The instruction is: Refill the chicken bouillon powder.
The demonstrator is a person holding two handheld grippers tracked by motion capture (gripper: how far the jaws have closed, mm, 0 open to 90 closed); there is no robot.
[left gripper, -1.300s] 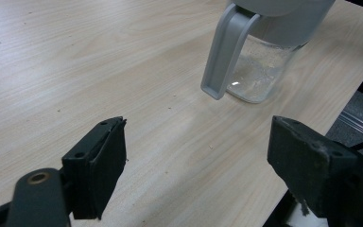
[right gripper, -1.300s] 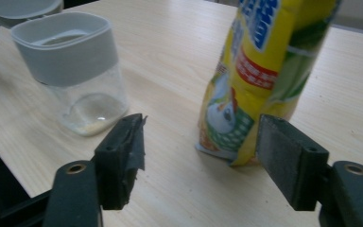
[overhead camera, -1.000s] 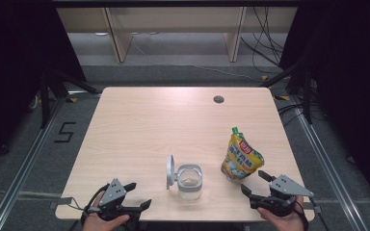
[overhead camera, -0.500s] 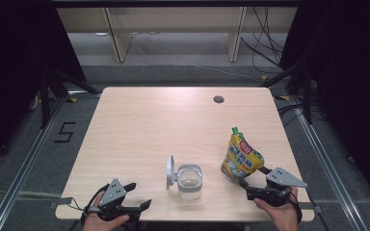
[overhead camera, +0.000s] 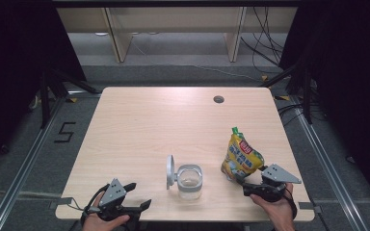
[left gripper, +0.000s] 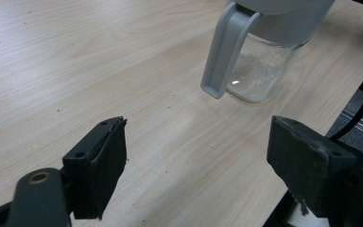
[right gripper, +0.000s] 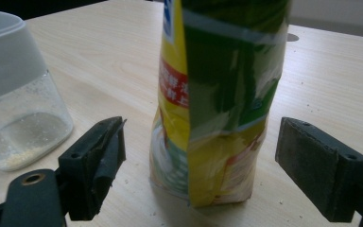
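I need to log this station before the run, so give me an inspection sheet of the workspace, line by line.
Surface: pale wood table, round grommet hole near the far edge.
Job's things: yellow pouch standing upright; clear jar beside it, grey lid flipped open.
Clutter: nothing seen.
Grippers: right gripper open, jaws either side of the pouch, not touching; left gripper open at the near edge, holding nothing.
Cables: black leads on the floor beyond the table.
Surroundings: wooden shelf legs, dark curtains, floor mark "5".
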